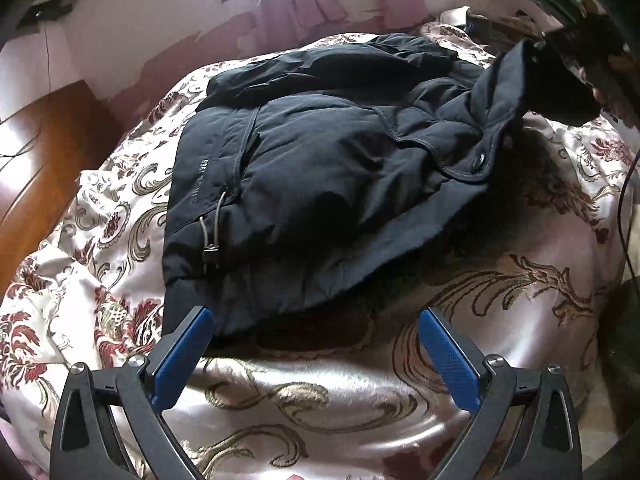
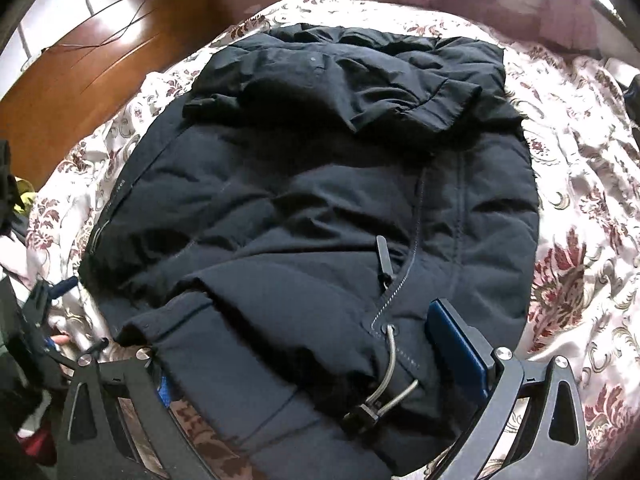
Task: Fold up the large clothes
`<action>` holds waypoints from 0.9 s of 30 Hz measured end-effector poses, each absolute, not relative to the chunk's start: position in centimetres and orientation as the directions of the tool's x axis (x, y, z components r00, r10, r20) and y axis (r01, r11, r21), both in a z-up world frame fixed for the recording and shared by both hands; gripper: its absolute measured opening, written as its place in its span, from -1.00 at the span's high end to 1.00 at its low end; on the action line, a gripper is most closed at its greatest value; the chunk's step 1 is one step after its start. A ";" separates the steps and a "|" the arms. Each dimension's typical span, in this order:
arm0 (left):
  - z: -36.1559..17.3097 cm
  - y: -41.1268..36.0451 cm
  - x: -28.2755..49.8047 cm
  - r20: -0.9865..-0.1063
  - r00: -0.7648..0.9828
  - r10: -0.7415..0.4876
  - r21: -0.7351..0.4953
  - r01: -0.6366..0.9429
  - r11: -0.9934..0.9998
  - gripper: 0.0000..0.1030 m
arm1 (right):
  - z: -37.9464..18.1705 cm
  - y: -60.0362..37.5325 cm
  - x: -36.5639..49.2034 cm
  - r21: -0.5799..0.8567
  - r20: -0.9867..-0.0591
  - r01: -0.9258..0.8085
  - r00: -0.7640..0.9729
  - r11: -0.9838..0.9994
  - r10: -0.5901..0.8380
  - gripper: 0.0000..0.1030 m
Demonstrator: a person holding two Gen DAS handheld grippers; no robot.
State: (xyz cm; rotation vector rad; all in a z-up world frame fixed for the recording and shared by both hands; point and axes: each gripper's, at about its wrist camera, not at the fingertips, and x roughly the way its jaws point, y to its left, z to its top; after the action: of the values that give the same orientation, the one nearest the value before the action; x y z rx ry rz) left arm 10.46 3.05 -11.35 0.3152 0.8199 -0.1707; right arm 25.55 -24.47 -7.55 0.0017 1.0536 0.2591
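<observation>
A large dark navy padded jacket [image 1: 320, 168] lies partly folded on a floral bedspread [image 1: 500, 300]. My left gripper [image 1: 316, 320] is open and empty, just short of the jacket's near hem. In the right wrist view the jacket [image 2: 312, 208] fills the middle, with a sleeve folded across its top. My right gripper [image 2: 296, 344] is open with the jacket's hem and a drawcord toggle [image 2: 360, 412] lying between its jaws; its left finger is mostly hidden under the cloth. In the left wrist view the right gripper [image 1: 568, 76] shows dimly at the far right, where a flap of the jacket is raised.
A wooden headboard [image 1: 36, 160] stands along the left of the bed, also in the right wrist view [image 2: 96, 72]. A pink wall and curtain [image 1: 296, 4] lie beyond. Dark clutter and a cable [image 1: 624, 200] sit at the right edge. The left gripper shows at the left of the right wrist view [image 2: 52, 292].
</observation>
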 end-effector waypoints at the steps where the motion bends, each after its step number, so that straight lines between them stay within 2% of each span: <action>1: -11.6 3.0 10.6 -0.740 0.672 -0.021 0.216 0.267 0.939 -1.00 | -7.7 -24.3 25.8 0.127 -0.862 -0.212 0.460 0.969 0.214 -0.97; 8: -13.0 2.7 11.9 -0.749 0.661 0.031 0.260 0.252 0.932 -1.00 | -7.4 -25.2 27.2 0.223 -0.853 -0.172 0.442 0.959 0.278 -0.97; 13: -12.4 2.6 12.9 -0.697 0.711 0.095 0.327 0.197 0.924 -1.00 | -6.3 -25.5 28.0 0.241 -0.849 -0.173 0.439 0.955 0.294 -0.97; 16: -11.6 3.1 13.7 -0.674 0.729 0.116 0.321 0.148 0.936 -1.00 | -5.9 -25.8 28.6 0.260 -0.846 -0.163 0.437 0.952 0.306 -0.97; 21: -10.3 4.1 15.2 -0.646 0.749 0.150 0.320 0.087 0.943 -0.76 | -5.3 -27.1 29.7 0.323 -0.827 -0.121 0.445 0.939 0.342 -0.97; 25: -8.5 4.9 16.0 -0.635 0.760 0.140 0.286 0.063 0.956 -0.33 | -4.9 -27.4 29.7 0.331 -0.819 -0.110 0.459 0.937 0.343 -0.97; 27: -7.5 5.2 16.6 -0.636 0.763 0.115 0.256 0.069 0.964 -0.20 | -4.7 -27.7 29.6 0.336 -0.815 -0.106 0.466 0.936 0.345 -0.97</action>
State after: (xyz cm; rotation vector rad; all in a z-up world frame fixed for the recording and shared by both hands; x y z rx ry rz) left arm 16.62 5.19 -7.46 0.2734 0.7051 0.0250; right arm 29.63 -27.75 -4.75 0.2521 1.0529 0.2805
